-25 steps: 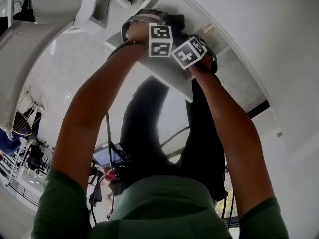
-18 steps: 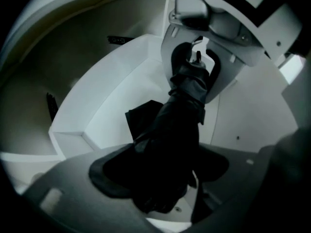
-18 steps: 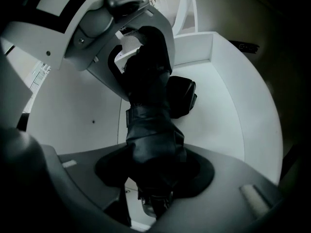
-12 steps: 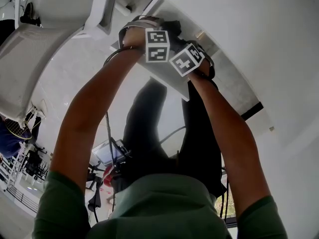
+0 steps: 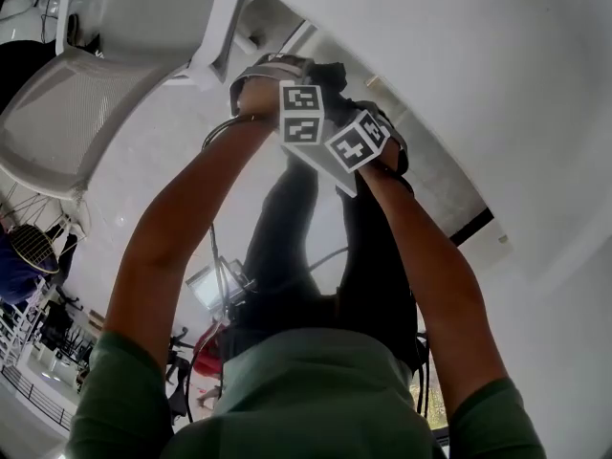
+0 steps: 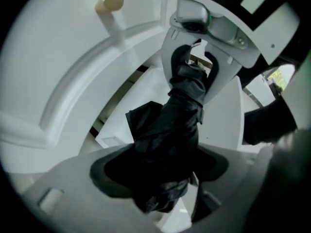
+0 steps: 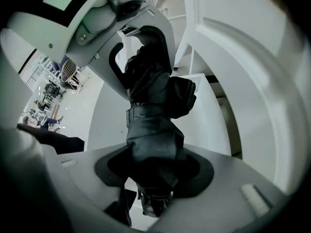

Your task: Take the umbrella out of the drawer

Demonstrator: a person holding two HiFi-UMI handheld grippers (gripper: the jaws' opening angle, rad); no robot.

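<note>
I look down on a glossy white floor [image 5: 143, 199] with a white mesh chair [image 5: 86, 113] at the left. A white drawer front [image 6: 73, 81] with a brass knob [image 6: 109, 1] crowds close beside my claws. The folded black umbrella [image 6: 180, 115] is up in the air beside that front, with the left claw [image 6: 163, 178], its jaws just closing tighter, and the right claw [image 7: 155, 174] each clamped on it.
</note>
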